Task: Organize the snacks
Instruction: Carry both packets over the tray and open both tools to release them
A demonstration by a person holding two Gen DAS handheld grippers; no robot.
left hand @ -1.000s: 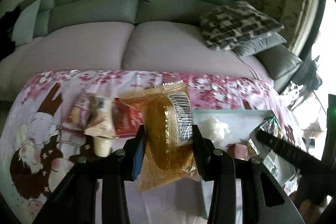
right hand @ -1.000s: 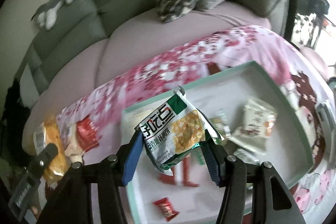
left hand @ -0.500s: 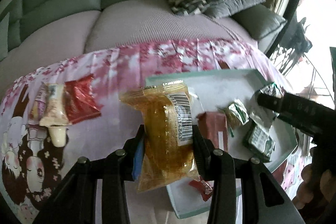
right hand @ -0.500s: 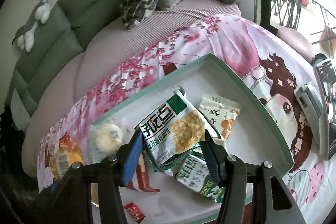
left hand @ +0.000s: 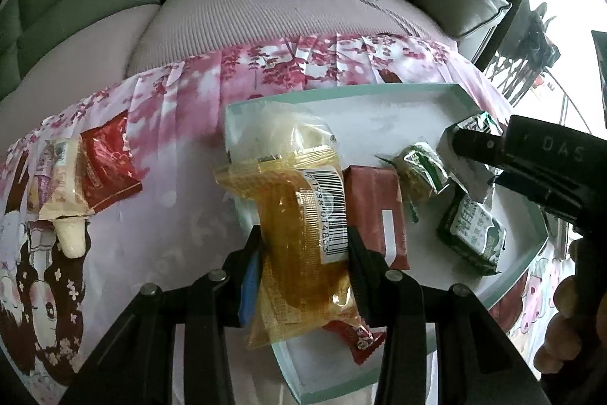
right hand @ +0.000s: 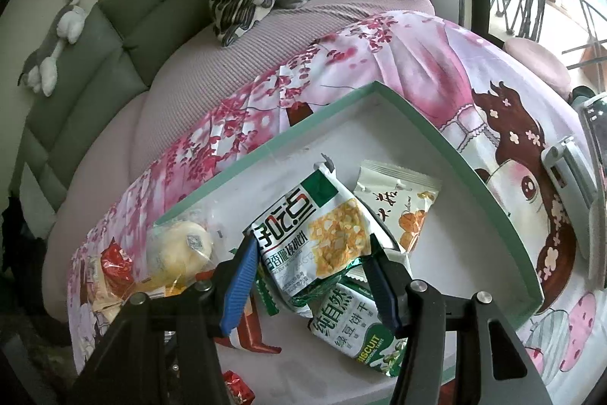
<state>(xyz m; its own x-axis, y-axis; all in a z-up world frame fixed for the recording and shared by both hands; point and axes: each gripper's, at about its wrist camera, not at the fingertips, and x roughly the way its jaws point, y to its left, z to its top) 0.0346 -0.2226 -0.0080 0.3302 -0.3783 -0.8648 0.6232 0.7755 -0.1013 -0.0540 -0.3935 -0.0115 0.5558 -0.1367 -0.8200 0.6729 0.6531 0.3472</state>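
We hold two snack packets over the green-rimmed tray point(right hand: 447, 154), the landmark for every place given here. The left hand-held gripper point(left hand: 305, 262) is clenched on the amber packet point(left hand: 303, 238), gripped across its middle so that the sealed end and the barcode label stand clear above the jaws; it hangs over the tray's left edge, above the clear bag with a pale bun point(left hand: 288, 135), which suggests it is being carried in for release. The right hand-held gripper point(right hand: 311, 276) grasps the white-and-green packet point(right hand: 315, 234) by its lower half, and the crumpled foil there shows the pads pressing; we judge the packet to be over the tray's centre, with its printed face toward the camera. Inside the tray lie a dark red packet point(left hand: 375, 211), a green biscuit packet point(right hand: 356, 329), a white packet with orange print point(right hand: 398, 200) and a small red sweet point(left hand: 356, 338) near the front rim. Left of the tray, on the floral cloth point(left hand: 182, 200) covering the tabletop, a red packet point(left hand: 106, 162) and a pale wrapped snack point(left hand: 60, 185) remain unsorted. The amber packet is translucent, glossy and soft-sided; we expect it to sag when released
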